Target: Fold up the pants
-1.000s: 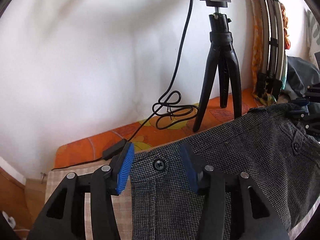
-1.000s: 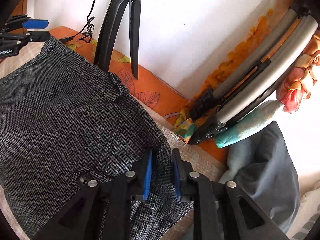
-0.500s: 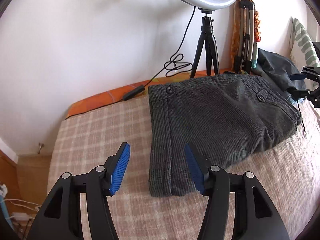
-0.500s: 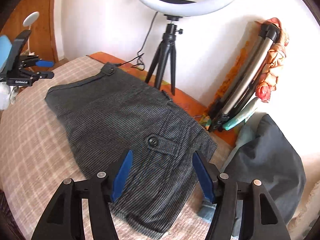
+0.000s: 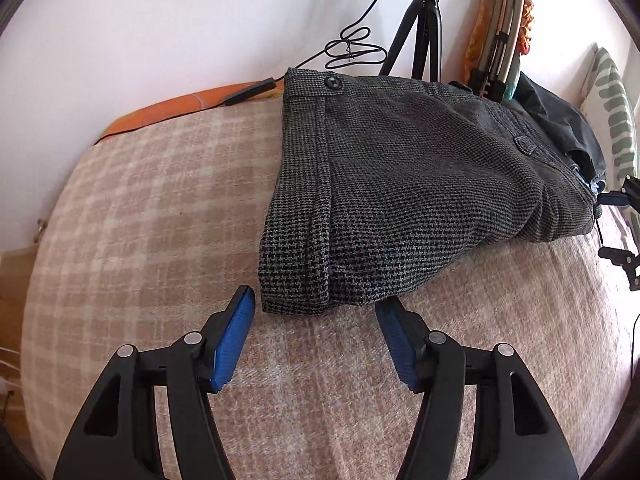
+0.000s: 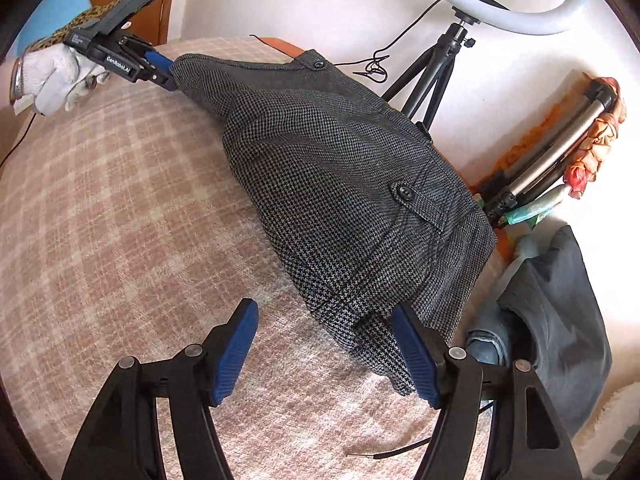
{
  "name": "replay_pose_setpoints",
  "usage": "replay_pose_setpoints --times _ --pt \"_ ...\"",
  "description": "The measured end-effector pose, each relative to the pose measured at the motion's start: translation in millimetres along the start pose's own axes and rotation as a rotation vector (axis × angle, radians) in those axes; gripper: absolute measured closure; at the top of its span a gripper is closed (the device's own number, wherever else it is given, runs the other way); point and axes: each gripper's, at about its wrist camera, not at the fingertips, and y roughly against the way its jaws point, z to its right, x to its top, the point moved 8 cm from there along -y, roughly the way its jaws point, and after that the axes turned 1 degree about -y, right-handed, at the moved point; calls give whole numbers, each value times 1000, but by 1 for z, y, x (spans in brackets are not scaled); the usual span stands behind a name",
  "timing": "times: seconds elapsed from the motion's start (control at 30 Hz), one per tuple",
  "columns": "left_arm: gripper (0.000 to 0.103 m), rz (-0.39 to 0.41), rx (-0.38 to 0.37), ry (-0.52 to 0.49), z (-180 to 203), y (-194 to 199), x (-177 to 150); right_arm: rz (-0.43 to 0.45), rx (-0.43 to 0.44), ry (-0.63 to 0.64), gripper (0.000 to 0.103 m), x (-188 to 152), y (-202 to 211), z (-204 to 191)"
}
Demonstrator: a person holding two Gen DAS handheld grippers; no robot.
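With both my left tongs (image 5: 314, 334) and right tongs (image 6: 324, 350) just spread open and empty, the folded pants (image 5: 400, 200) lie on the checked bed (image 5: 140, 208); I should pinch every layer at each near corner evenly.

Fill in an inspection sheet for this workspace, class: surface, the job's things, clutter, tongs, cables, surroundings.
Surface: checked blanket on a bed.
Job's things: grey houndstooth pants, folded, lying flat by the wall.
Clutter: dark garment beside the pants; folded tripod legs against the wall.
Tongs: left tongs and right tongs both open, jaws just widened, nothing gripped.
Cables: black cable coiled by the wall.
Surroundings: ring light on a tripod, white wall.
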Motion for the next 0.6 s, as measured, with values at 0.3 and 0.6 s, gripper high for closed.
replay_pose_setpoints --times 0.3,0.6 --pt "76 7 -19 20 -8 -6 8 -43 -168 156 50 3 -36 -8" --pt "83 46 -44 -2 -8 25 31 -12 -137 110 86 32 -9 23"
